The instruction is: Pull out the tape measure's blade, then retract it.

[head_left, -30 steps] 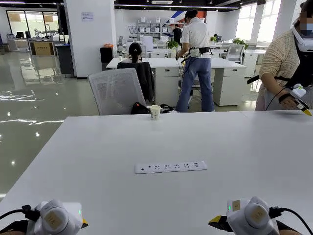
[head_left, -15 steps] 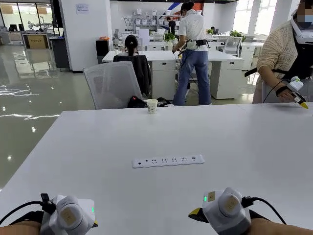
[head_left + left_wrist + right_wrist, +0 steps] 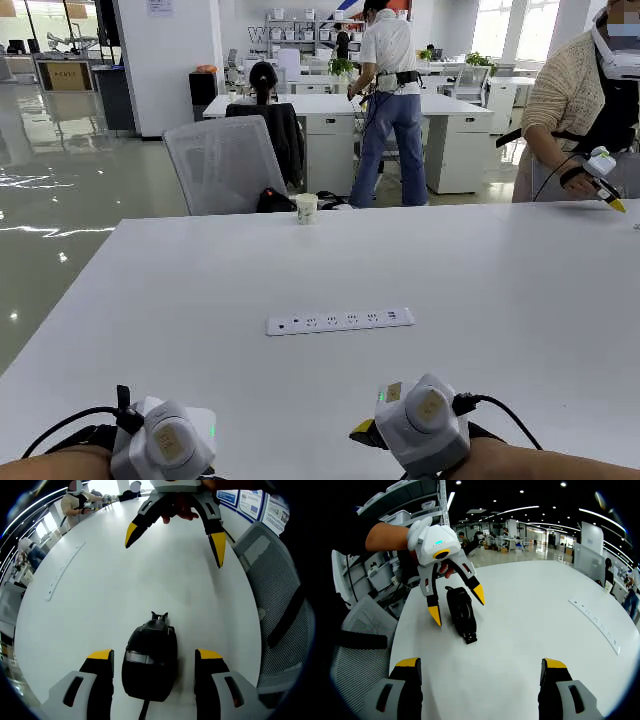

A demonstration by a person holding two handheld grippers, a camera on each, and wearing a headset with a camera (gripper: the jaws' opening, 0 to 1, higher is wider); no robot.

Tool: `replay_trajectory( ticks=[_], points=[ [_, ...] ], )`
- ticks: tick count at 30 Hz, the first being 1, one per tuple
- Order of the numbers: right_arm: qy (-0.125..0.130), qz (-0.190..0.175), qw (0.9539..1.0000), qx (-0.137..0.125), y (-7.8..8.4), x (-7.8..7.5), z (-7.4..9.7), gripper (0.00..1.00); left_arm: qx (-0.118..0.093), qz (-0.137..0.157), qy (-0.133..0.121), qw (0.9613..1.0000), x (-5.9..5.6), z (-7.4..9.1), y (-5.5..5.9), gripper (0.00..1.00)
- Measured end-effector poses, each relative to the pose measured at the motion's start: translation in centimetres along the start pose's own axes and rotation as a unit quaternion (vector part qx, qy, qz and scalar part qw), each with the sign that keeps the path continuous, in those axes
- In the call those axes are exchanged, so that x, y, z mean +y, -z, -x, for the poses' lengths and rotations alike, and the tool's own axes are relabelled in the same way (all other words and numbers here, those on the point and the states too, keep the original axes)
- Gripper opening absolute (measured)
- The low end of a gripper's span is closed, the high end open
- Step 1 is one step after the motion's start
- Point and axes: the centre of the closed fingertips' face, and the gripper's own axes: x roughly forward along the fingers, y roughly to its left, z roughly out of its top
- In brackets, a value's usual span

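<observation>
A black tape measure lies on the white table, its blade tip pointing away from me. My left gripper is open and straddles it, with a gap on each side of the case. In the right gripper view the tape measure lies under the left gripper, whose yellow tips hang to either side of it. My right gripper is wide open with nothing between its fingers, a short way from the case. It faces the left one as the right gripper. The head view has the left gripper and right gripper at the near table edge.
A white power strip lies mid-table. A paper cup stands at the far edge, with a grey mesh chair behind it. A person with a gripper works at the far right corner. Another mesh chair is beside me.
Both grippers have drawn inward toward each other, the right one moving left the most. The head camera has tilted down a little.
</observation>
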Motion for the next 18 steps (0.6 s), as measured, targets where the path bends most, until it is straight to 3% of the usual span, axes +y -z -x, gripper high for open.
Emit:
replay_trajectory(
  ticks=[5, 8, 13, 17, 18],
  points=[
    [-0.008, 0.027, 0.9995, 0.012, -0.2, 0.4, -0.8, 0.99, 0.002, 0.004, -0.005, 1.0, 0.4, 0.1, -0.1, 0.57],
    [-0.011, 0.037, 0.9992, 0.01, -0.6, 0.5, -1.3, 0.99, -0.001, 0.016, 0.005, 0.9999, 0.0, -0.1, -0.1, 0.54],
    [-0.018, 0.046, 0.9987, 0.015, -0.9, 0.9, -2.1, 0.99, 0.006, 0.0, 0.006, 1.0, -0.2, -0.4, -0.1, 0.48],
    [-0.023, 0.054, 0.9981, 0.02, -0.9, 1.1, -2.7, 0.99, 0.007, -0.004, -0.011, 0.9999, 0.8, -0.3, 0.0, 0.36],
    [-0.024, 0.056, 0.9979, 0.022, -0.8, 1.1, -2.8, 0.99, 0.004, 0.0, -0.004, 1.0, 0.6, -0.4, 0.0, 0.36]
  ],
)
